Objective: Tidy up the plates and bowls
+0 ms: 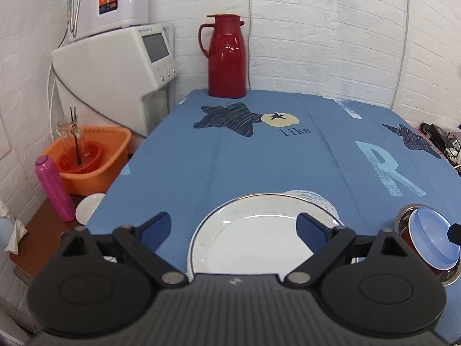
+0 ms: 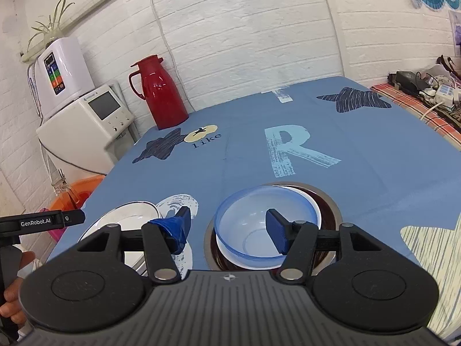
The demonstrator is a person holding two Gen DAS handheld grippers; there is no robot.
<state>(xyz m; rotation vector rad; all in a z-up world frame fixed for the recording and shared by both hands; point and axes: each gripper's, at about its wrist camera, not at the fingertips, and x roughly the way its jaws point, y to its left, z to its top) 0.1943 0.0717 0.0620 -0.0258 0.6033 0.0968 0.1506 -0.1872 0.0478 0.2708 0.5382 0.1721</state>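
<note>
Left wrist: red thermos point(image 1: 226, 57) behind white plate point(image 1: 253, 239), orange basin point(image 1: 89, 155) aside

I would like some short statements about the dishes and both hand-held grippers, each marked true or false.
1. The left hand-held gripper is open above the white plate. True.
2. The blue bowl lies alone on the tablecloth. False: it is nested on top of other bowls, with a steel bowl outermost.
3. The red thermos jug stands at the far edge of the table. True.
4. The right hand-held gripper is shut on the blue bowl. False: its jaws are open and grip nothing.
5. The white plate holds food. False: it looks empty.
</note>
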